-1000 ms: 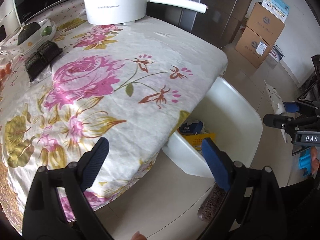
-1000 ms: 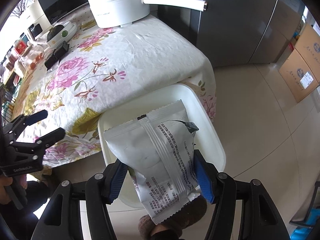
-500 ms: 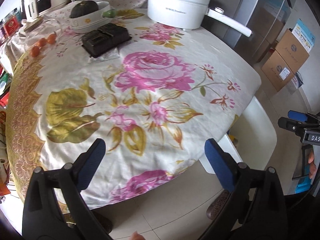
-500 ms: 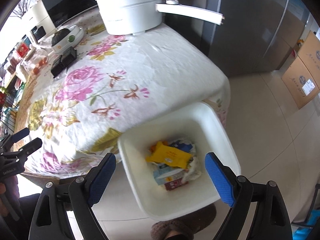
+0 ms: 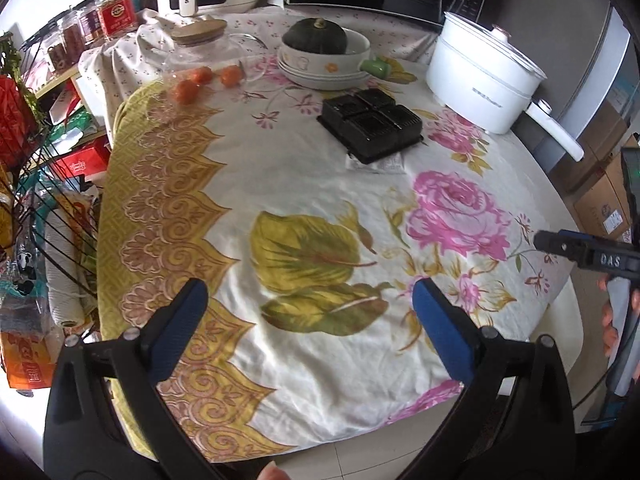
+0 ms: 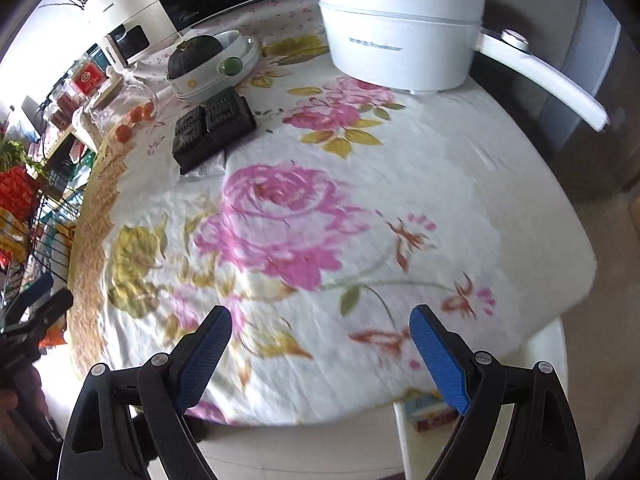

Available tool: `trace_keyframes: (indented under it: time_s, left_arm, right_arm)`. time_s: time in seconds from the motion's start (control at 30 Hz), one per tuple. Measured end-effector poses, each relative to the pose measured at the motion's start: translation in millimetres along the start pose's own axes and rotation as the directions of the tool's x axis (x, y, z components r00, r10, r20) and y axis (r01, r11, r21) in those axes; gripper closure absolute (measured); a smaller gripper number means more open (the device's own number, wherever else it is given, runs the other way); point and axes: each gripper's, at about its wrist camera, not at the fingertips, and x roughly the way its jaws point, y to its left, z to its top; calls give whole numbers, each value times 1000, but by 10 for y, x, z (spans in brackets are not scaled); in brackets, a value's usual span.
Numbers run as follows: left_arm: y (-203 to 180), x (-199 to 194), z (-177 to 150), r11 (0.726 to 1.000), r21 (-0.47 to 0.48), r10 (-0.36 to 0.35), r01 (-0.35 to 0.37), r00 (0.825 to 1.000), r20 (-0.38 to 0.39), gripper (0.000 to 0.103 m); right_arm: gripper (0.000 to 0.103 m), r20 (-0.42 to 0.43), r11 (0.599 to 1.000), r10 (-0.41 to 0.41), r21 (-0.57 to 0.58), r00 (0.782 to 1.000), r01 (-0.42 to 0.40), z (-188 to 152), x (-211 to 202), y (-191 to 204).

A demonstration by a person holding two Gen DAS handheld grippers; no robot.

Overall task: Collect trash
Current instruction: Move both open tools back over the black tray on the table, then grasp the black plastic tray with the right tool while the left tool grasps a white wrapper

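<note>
Hovering over the floral tablecloth point(image 5: 320, 184), both grippers point down at the table with nothing in them. Left gripper point(image 5: 308, 302): jaws opening, almost at full spread, only cloth between the blue pads. Right gripper point(image 6: 320, 332): jaws wide, empty.

White bin point(image 6: 558, 344) sits on the floor at the table's near right edge, mostly hidden under the cloth overhang; a few wrappers point(image 6: 430, 412) show inside it, so some trash is already collected.

Left on the table, by my reading: black plastic tray point(image 5: 370, 124) with a white printed packet point(image 5: 378, 165) tucked under its near edge. Those look like the remaining trash. White electric pot point(image 5: 482, 80), squash in its bowl point(image 5: 316, 36) and glass jar with small oranges point(image 5: 200, 68) look like keepers.

Open cloth near the grippers carries no litter. Judged mostly done; tray and packet pending, both well apart from either gripper.
</note>
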Motion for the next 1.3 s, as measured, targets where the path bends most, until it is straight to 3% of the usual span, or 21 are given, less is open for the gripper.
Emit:
trace_keyframes:
  time_s: [0.17,0.37,0.47,0.8,0.9,1.0,1.13,1.3]
  left_arm:
    - [234,50,56,998,-2,70,-70,997,18,1]
    - [455,149,54,996,-84,24,-27,999,-27,1]
    - [499,148,67,996,-87,34,-36,999,-23,1]
    - [603,220,9,995,-94,42,-46,998,-45,1]
    - [615,243,2,994,-98,40,-45,998,-53,1]
    - [604,232,5,995,-96,35,-40,998,-50,1]
    - [555,241,12,995,-89,30,-34,998,-49,1]
    - [441,269,-9,998,-60,28,-32,998,-56,1]
  right_arm:
    - [11,27,979,153,130,988,-155,531,478,229]
    - [12,105,884,328,317,939,-344,928,991,306]
    - [22,128,852,358,361,925,-380,1001,1182,319]
    - [31,266,759,413,427,871,-491,1133,1422,320]
    - [51,274,738,411,459,870,-494,1122,1471,270]
    - [57,286,706,433,482,855,-519,1082,1466,224]
    - [63,283,706,453,466,845,-534,1014,1277,161]
    - [66,251,774,432,390,866,-499,845,851,50]
